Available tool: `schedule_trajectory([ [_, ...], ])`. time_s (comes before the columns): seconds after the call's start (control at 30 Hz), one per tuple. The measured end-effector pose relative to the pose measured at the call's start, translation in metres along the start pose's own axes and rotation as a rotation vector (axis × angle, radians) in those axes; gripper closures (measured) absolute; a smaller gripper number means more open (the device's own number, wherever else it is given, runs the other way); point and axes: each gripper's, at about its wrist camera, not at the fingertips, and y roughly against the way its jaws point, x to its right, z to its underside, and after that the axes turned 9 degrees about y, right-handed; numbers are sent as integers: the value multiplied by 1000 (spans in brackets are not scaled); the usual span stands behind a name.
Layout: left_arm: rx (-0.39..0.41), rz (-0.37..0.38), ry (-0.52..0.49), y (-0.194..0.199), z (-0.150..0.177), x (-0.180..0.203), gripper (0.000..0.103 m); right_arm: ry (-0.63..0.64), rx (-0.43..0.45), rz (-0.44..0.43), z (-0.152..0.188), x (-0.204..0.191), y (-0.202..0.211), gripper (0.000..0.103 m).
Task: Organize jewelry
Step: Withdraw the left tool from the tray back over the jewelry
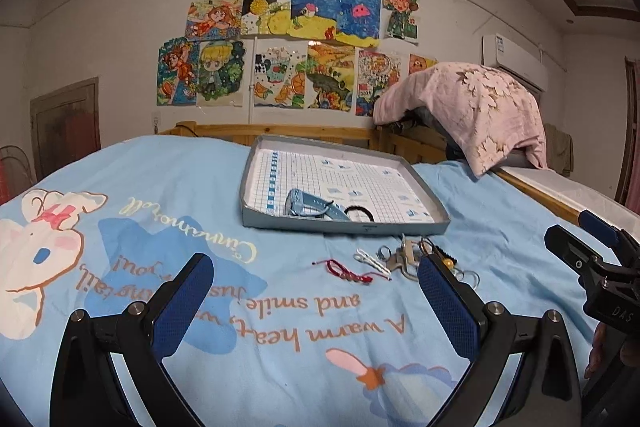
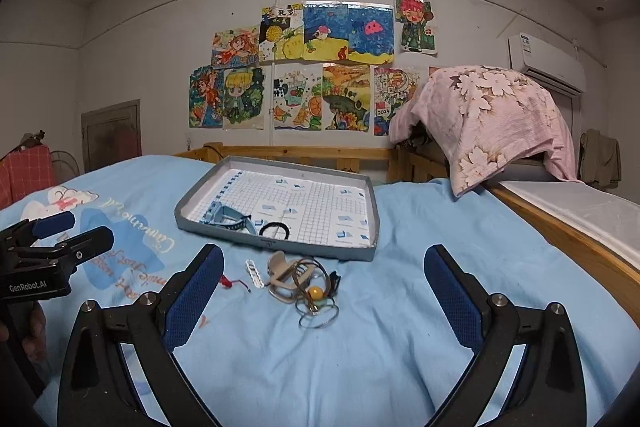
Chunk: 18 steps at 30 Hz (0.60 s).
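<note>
While both tools hover above the bed, I note nothing gripped: my left gripper (image 1: pixel 312 279) has its blue-padded jaws spread wide and empty, and my right gripper (image 2: pixel 324 267) is likewise spread and empty. Carrier is a light blue printed bedsheet (image 2: pixel 440 267). Near the far edge sits a shallow grey cardboard tray with a grid-printed white lining (image 2: pixel 372 211); at its near-left corner lie a pale blue watch with a rubbery strap (image 2: pixel 230 217) and, just beside it, a thin black elastic loop (image 2: pixel 274 229). So sorting looks partly done. Left on the sheet, just before the tray's near edge, is the loose heap: a red braided cord bracelet (image 1: pixel 348 271), a small white hair clip (image 1: pixel 372 261), a beige plastic claw clip (image 2: pixel 282 279), a yellow bead (image 2: pixel 315 291) and thin silver wire rings (image 2: pixel 318 315), the last few tangled and touching. Step in hand, as I judge it: choosing the next piece. The right gripper faces the heap squarely; next move calls for lowering onto one separable item, probably the claw clip, closing gently, then lifting clear so the rings do not drag along. Soft bedding may give under pressure.
</note>
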Motion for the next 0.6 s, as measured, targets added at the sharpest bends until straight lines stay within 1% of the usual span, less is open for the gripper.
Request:
schedule_trajectory([
  [0.13,-8,-10,0,-1,2,0,0,-13,-30,0,5,4,-2,4],
  [0.23,-12,-7,2,-2,3,0,0,-24,-33,7,5,7,-4,4],
  [0.43,-57,0,22,-16,0,-1,0,-12,-6,12,-5,10,-10,4],
  [0.6,-72,-12,40,-31,-10,-1,0,-5,20,1,-18,9,-22,4],
])
